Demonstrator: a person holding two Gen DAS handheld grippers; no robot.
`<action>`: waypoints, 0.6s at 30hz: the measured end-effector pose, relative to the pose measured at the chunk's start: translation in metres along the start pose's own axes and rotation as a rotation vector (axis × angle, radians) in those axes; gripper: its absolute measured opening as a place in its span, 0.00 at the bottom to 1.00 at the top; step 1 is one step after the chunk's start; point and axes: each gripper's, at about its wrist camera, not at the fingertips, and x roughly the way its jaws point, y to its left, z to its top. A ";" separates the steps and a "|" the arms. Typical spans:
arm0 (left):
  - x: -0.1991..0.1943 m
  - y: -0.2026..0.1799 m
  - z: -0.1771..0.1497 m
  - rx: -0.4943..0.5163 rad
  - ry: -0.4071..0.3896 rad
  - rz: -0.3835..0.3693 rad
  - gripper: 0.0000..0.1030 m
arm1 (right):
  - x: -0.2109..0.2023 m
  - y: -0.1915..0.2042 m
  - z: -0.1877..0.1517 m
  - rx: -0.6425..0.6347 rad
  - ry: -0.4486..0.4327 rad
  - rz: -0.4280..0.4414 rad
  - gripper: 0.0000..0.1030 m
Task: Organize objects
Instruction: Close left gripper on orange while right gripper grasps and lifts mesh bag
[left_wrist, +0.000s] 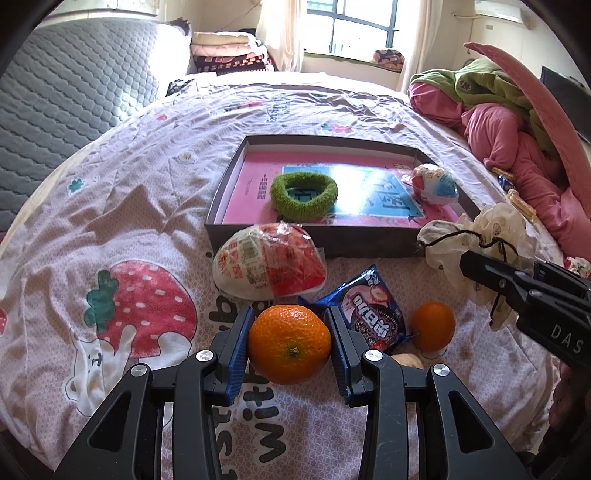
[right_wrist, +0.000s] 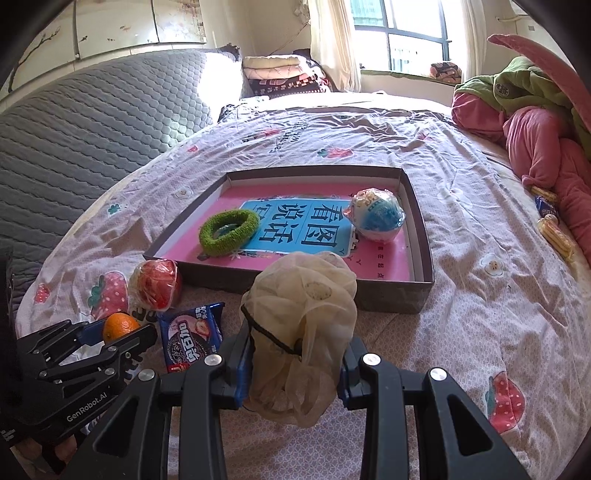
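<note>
My left gripper (left_wrist: 290, 343) is shut on an orange mandarin (left_wrist: 289, 345) just above the bedspread; it also shows in the right wrist view (right_wrist: 119, 326). My right gripper (right_wrist: 293, 363) is shut on a cream mesh scrunchie (right_wrist: 301, 321), held in front of the shallow dark box (right_wrist: 388, 293); the scrunchie also shows in the left wrist view (left_wrist: 476, 243). The box (left_wrist: 225, 236) holds a green ring (left_wrist: 303, 196) and a blue-white wrapped ball (left_wrist: 434, 183). A red-white wrapped ball (left_wrist: 269, 264), a blue snack packet (left_wrist: 369, 306) and a second mandarin (left_wrist: 433, 325) lie before the box.
A grey quilted headboard (left_wrist: 66, 96) stands on the left. Pink and green bedding (left_wrist: 517, 122) is piled on the right, with small wrapped snacks (right_wrist: 554, 232) beside it. Folded blankets (left_wrist: 229, 51) lie at the far end by the window.
</note>
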 end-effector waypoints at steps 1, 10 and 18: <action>-0.001 -0.001 0.001 0.000 -0.005 0.002 0.39 | -0.001 0.000 0.000 -0.001 -0.001 0.000 0.35; -0.004 -0.005 0.010 -0.010 -0.029 -0.001 0.39 | -0.008 0.004 0.005 0.009 -0.043 0.012 0.35; -0.005 -0.010 0.015 -0.013 -0.045 0.003 0.39 | -0.011 0.005 0.010 0.026 -0.071 0.016 0.35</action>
